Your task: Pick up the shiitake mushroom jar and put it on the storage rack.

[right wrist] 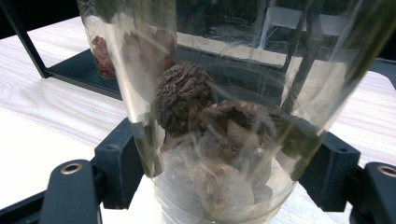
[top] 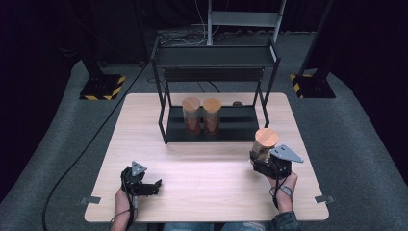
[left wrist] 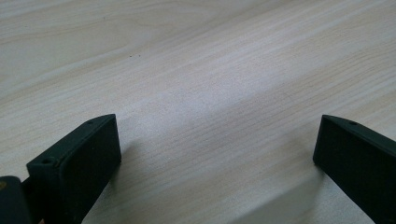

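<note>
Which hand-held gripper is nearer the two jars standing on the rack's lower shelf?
Right. The right hand-held gripper sits just off the rack's front right corner; the left hand-held gripper is farther from the two jars.

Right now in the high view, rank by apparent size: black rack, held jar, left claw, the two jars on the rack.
1. Black rack, far the largest.
2. Held jar, in the right claw.
3. Two jars on the rack: alike, and farther away, so their rank against the held jar is unsure.
4. Left claw.
</note>
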`<state>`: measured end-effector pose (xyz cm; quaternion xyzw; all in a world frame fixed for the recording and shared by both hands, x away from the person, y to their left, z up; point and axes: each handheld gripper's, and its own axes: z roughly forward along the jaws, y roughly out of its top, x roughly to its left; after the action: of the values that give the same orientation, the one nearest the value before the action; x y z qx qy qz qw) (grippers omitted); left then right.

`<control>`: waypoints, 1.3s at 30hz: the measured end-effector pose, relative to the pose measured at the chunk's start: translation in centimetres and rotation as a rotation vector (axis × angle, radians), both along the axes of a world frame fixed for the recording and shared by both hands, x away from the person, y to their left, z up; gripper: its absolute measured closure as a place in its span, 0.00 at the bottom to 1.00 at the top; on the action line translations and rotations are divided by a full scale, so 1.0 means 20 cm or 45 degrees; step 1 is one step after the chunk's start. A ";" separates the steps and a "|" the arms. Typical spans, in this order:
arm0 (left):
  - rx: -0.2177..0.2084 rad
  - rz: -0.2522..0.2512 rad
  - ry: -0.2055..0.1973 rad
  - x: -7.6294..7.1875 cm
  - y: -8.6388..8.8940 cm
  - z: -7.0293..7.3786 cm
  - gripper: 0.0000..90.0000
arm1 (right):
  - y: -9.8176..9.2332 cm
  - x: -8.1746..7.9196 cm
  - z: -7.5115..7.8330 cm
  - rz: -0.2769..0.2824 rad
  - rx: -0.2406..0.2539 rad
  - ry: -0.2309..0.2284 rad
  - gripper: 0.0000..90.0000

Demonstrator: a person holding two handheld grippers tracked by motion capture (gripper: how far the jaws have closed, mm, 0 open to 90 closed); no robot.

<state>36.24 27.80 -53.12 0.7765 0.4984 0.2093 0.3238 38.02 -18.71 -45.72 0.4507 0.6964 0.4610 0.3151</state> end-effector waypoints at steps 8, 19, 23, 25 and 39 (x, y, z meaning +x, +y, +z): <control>0.000 0.000 0.000 0.00 0.00 0.00 0.00 | 0.01 0.02 0.01 0.008 -0.006 -0.006 0.27; 0.000 0.001 0.000 0.00 0.00 0.00 0.00 | 0.04 0.05 0.02 0.020 -0.009 -0.007 0.27; 0.000 0.001 -0.001 0.00 0.00 0.00 0.00 | 0.04 0.07 0.03 0.021 -0.009 -0.008 0.27; 0.000 0.001 0.000 0.00 0.00 0.00 0.00 | 0.05 0.07 0.03 0.024 -0.009 -0.008 0.27; 0.000 0.001 0.000 0.00 0.00 0.00 0.00 | 0.07 0.12 0.03 0.034 -0.010 -0.011 0.27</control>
<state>36.23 27.80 -53.12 0.7763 0.4987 0.2094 0.3239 40.33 -17.22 -45.05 0.4383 0.7028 0.4643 0.3137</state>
